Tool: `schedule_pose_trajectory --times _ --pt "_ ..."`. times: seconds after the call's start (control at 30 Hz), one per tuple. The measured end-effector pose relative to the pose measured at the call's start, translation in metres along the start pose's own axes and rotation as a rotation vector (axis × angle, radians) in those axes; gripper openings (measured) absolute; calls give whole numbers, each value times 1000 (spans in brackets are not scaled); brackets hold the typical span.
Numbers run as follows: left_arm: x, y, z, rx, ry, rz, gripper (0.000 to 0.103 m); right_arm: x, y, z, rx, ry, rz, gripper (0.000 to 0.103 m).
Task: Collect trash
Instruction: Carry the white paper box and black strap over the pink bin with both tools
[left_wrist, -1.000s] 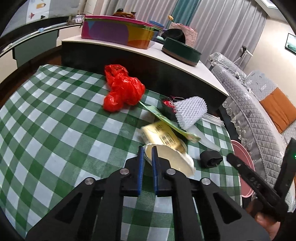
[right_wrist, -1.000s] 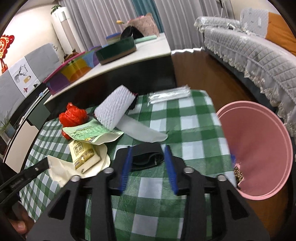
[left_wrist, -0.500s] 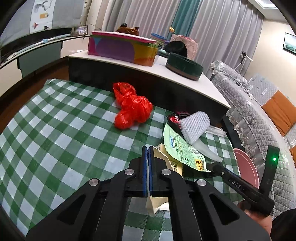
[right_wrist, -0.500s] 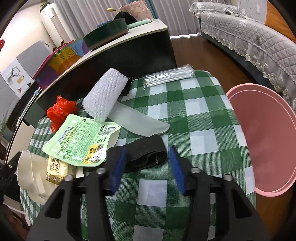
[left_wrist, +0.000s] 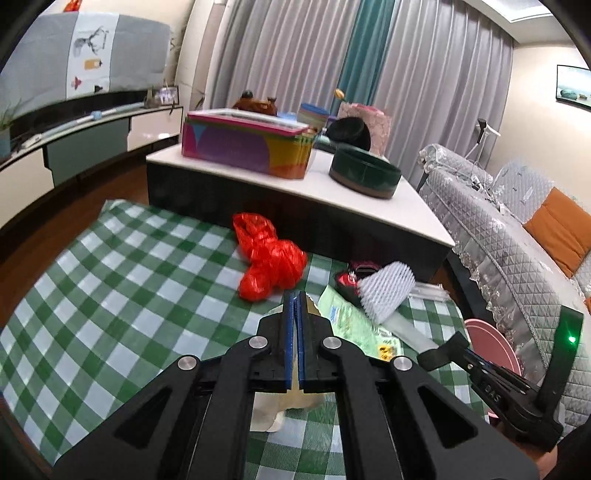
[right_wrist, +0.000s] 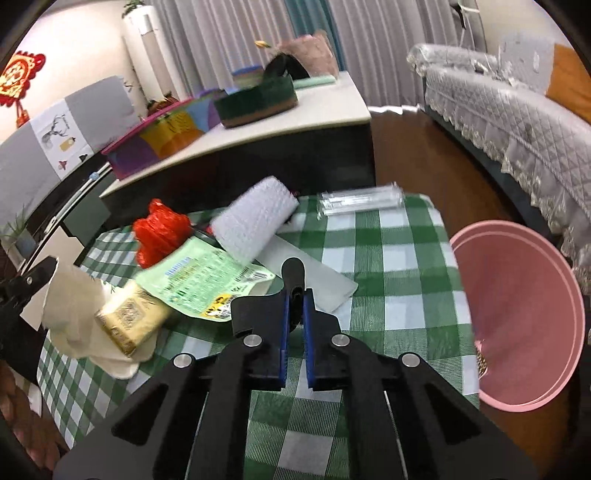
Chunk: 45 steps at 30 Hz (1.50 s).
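- Our left gripper (left_wrist: 295, 306) has its jaws pressed together on a cream paper (right_wrist: 70, 295), lifted clear of the checked table (left_wrist: 110, 295) at its left side.
- Our right gripper (right_wrist: 295, 306) pinches a black strap (right_wrist: 293, 273), which sticks up between the blue pads.
- On the table lie a red bag (left_wrist: 271, 264), a green packet (right_wrist: 201, 277) and a yellow pack (right_wrist: 129, 319), the packet partly over the pack.
- A white brush (right_wrist: 255, 221) rests against the packet's far edge; a clear sleeve (right_wrist: 360, 201) lies at the table's far end.
- A pink bin (right_wrist: 517, 317) stands just beside the table, to the right.
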<state>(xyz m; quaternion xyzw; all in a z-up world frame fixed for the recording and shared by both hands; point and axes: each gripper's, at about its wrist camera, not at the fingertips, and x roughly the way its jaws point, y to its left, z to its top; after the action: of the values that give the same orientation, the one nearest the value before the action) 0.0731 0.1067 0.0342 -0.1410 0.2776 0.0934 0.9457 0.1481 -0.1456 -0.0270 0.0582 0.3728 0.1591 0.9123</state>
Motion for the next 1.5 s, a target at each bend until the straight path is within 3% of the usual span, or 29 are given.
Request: schedule_pose_trajectory --times 0.37,0.83,1.13,1.5 --pt "-27 -8 12 18 -75 -18 1 -47 -2 -1 -48 -69 -18 7" --pt "-43 -38 6 77 -100 -73 0 -85 -19 -6 -61 -127 -72 7" --pt "-62 -55 10 103 -192 -97 0 -99 -33 -8 -50 -147 -97 7" --pt "-51 -79 3 131 -156 -147 0 -105 -44 -10 -44 -157 -126 7"
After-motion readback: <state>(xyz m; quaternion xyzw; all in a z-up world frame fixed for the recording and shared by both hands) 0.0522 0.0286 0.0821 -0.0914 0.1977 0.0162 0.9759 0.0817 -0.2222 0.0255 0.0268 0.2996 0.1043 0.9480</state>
